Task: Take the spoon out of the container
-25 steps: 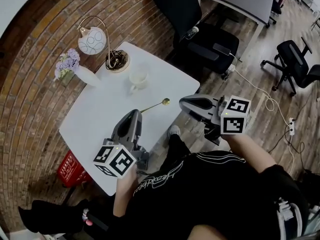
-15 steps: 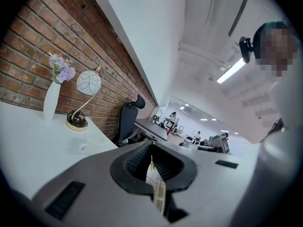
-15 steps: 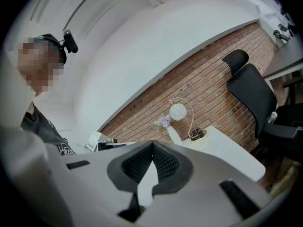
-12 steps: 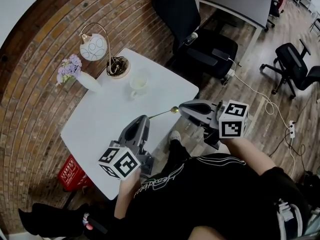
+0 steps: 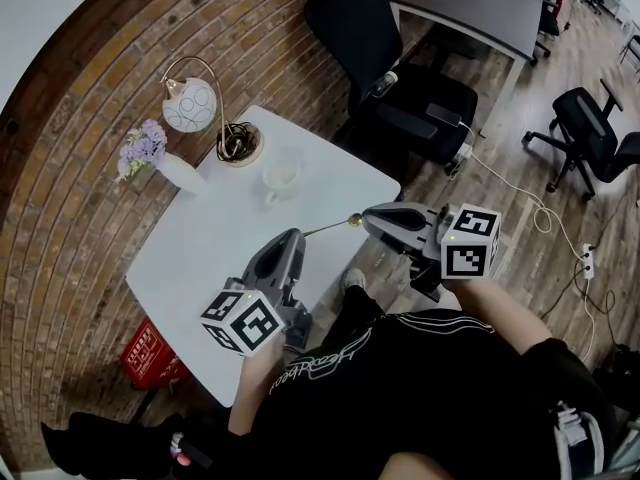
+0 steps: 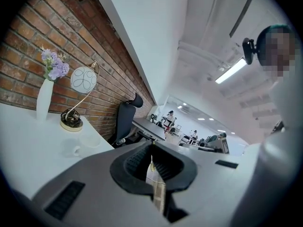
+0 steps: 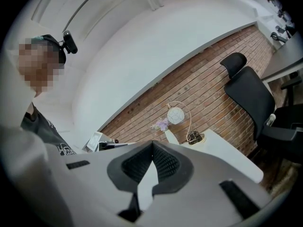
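Observation:
A thin gold spoon [image 5: 330,228] sticks out level from my left gripper [image 5: 296,236], which is shut on its handle; the spoon's bowl hangs past the white table's [image 5: 200,258] right edge. In the left gripper view the spoon [image 6: 151,163] shows as a thin gold line pinched between the pads of the left gripper [image 6: 151,146]. The white cup [image 5: 281,176] [image 6: 87,141] stands on the table beyond it, apart from the spoon. My right gripper [image 5: 367,216] [image 7: 152,143] hovers off the table just right of the spoon's bowl, shut and holding nothing.
At the table's far side by the brick wall stand a globe lamp [image 5: 190,104] on a gold base and a white vase [image 5: 175,171] of purple flowers. A black office chair [image 5: 400,78] is beyond the table, and a red crate [image 5: 150,346] sits on the floor left.
My left gripper, still holding the spoon, has drifted a little right and away from the cup, so the spoon's bowl now lies close to the right gripper's tips.

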The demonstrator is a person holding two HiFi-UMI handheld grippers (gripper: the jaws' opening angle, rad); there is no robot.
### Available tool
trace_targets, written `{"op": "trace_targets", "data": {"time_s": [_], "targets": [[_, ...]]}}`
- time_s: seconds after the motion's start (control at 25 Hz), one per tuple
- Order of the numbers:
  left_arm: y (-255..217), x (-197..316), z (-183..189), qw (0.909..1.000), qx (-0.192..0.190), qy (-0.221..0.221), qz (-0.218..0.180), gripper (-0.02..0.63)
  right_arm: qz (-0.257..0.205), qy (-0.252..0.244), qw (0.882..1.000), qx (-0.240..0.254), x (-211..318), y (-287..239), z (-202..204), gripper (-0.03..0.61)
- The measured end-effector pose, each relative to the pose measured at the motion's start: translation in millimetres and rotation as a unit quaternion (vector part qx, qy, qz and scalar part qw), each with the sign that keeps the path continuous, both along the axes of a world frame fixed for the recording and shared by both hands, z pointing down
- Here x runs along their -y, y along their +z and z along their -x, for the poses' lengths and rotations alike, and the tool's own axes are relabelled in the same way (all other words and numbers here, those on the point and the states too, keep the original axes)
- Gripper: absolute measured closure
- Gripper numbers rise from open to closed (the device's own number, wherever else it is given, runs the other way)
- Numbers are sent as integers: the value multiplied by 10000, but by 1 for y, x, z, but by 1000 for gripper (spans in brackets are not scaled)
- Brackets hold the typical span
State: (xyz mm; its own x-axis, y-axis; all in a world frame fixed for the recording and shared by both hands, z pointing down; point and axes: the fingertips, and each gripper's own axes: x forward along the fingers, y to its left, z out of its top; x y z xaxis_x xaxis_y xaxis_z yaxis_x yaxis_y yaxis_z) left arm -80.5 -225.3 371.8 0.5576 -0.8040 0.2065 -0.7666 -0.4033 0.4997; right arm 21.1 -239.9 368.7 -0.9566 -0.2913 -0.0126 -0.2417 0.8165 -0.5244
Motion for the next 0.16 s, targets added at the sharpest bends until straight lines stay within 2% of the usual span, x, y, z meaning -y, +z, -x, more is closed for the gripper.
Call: {"op": "trace_targets", "data": {"time_s": [0.16], "targets": [[-2, 0, 1, 10000, 33, 29, -15, 606, -7, 14, 10000, 20, -1, 0, 1, 581]]}}
